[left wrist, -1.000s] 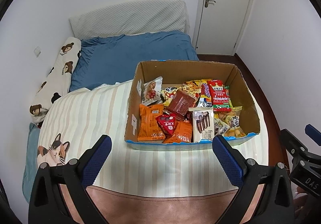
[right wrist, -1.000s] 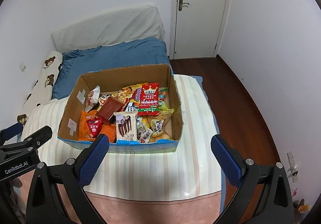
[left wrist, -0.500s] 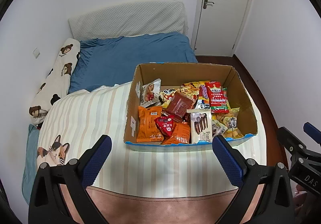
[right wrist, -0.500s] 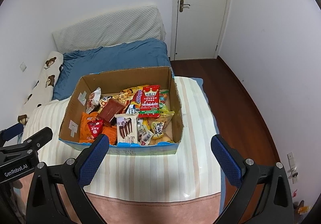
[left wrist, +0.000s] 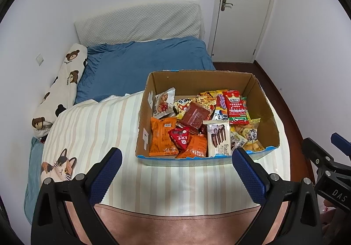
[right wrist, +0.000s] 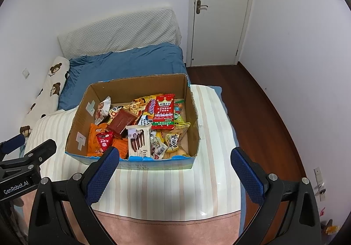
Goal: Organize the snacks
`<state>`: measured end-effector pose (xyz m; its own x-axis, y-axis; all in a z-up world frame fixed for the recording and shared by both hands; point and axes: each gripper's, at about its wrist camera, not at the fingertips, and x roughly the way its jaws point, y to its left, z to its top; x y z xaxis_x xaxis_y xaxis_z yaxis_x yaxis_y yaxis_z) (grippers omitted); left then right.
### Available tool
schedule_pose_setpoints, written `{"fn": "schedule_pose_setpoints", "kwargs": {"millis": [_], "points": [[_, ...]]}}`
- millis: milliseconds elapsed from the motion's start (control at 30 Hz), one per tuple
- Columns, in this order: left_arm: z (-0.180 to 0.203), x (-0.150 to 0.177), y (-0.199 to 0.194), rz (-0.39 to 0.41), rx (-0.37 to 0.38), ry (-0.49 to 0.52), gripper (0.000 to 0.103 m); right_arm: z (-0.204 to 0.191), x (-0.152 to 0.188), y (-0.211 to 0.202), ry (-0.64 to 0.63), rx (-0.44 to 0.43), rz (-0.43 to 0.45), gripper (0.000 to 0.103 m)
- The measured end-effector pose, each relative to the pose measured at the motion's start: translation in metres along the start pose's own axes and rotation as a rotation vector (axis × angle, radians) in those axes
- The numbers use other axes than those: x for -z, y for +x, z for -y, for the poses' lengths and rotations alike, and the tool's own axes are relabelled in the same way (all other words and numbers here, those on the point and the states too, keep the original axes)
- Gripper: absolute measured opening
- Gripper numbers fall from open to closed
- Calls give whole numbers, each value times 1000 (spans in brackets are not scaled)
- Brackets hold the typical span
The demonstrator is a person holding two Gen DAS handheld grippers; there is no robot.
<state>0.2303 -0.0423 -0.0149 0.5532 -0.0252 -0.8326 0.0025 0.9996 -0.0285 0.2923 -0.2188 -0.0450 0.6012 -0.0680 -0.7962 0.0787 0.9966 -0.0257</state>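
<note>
Left wrist view: left claw (left wrist: 176, 158) spread wide, empty; cardboard box (left wrist: 264, 100) of snacks (left wrist: 198, 126) stood on the striped blanket (left wrist: 98, 126), just beyond and between the fingers; cat print (left wrist: 58, 167) shown here only; right claw's side at frame edge.
Right wrist view: right claw (right wrist: 175, 157) spread wide, empty; box (right wrist: 193, 113) ahead, its near wall behind the left finger (right wrist: 103, 174); wooden floor (right wrist: 258, 109) broadly visible here

Open cardboard box (left wrist: 261, 91) holds jumbled snack packets (left wrist: 197, 126).
</note>
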Motion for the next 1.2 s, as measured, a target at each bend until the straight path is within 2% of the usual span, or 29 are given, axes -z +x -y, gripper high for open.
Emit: {"fn": "schedule_pose_setpoints", "kwargs": {"millis": [1200], "points": [[3,7,-1,-10,28,22,103,-1,5,-5,-1,1,0,103]]}}
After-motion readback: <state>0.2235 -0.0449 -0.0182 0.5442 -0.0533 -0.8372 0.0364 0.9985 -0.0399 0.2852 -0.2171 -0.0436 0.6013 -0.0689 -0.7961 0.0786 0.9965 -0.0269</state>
